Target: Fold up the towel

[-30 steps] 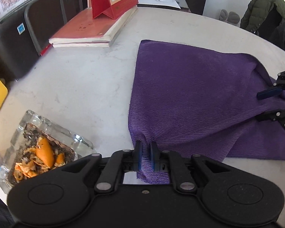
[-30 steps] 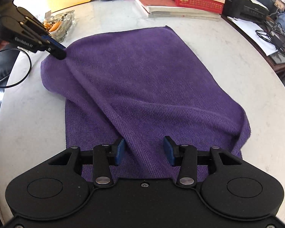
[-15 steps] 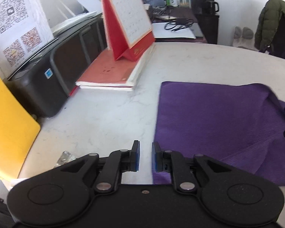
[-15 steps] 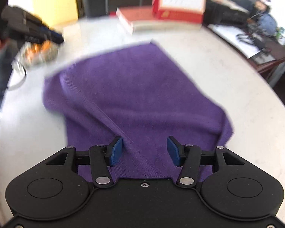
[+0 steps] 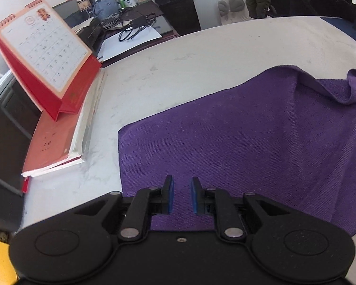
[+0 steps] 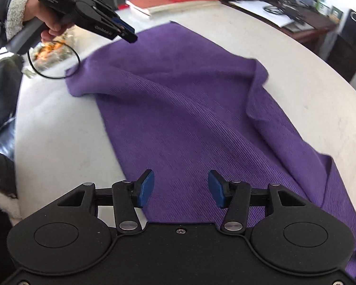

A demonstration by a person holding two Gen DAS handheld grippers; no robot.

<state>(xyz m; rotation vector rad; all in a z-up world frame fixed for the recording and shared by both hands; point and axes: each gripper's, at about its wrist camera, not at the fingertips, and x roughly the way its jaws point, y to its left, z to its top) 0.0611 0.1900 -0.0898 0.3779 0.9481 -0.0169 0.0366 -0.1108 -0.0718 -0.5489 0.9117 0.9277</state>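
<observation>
A purple towel [image 5: 249, 142] is spread on the white table [image 5: 189, 66], loosely doubled over, with a raised fold along its right side in the right wrist view [image 6: 256, 90] and a rumpled corner at the far right in the left wrist view. The left hand-held gripper [image 5: 181, 196] is held over the towel's near left part; a narrow gap is seen between its blue pads [image 5: 169, 194], and nothing is held between them. In the right wrist view the same gripper [image 6: 128, 34] is seen above the towel's far left corner, apart from the cloth. The right hand-held gripper [image 6: 180, 187] is spread wide over the towel's near edge, empty. A red desk calendar [image 5: 42, 54] is stood on a red book [image 5: 59, 137] to the left of the towel. A glass ashtray [image 6: 49, 49] holding orange peel is partly hidden behind the left gripper.
</observation>
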